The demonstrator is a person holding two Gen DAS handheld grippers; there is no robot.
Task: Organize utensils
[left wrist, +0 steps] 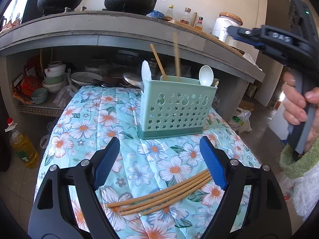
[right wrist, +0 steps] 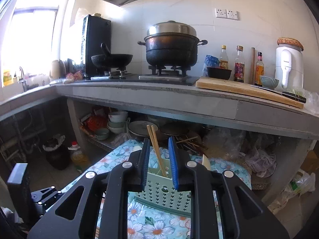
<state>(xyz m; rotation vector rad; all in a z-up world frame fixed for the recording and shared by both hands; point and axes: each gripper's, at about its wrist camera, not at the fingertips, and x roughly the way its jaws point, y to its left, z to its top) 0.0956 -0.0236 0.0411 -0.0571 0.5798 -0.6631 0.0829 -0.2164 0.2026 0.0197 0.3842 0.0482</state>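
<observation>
A mint-green star-punched utensil holder [left wrist: 175, 107] is standing on the floral tablecloth [left wrist: 83, 127]. Left to right, it is holding a white spoon [left wrist: 146, 70], a leaning chopstick [left wrist: 158, 61], a blurred upright chopstick [left wrist: 177, 57] and another white spoon [left wrist: 206, 75]. A loose bundle of chopsticks [left wrist: 159, 194] is lying on the cloth in front of it, just beside the left gripper [left wrist: 159, 159], whose jaws are standing wide apart with nothing between them.

Only the left wrist view is showing that bundle and the right gripper's body up at the right. Only the right wrist view is showing the stove top with its wok [right wrist: 111, 58] and black pot [right wrist: 172, 47], plus the cutting board [right wrist: 249, 91].

The right gripper [right wrist: 159, 159] is hovering above the holder, jaws parted and gripping nothing, with a pair of leaning chopsticks [right wrist: 156, 147] showing between the blue pads. Its black frame is hiding much of the holder.
</observation>
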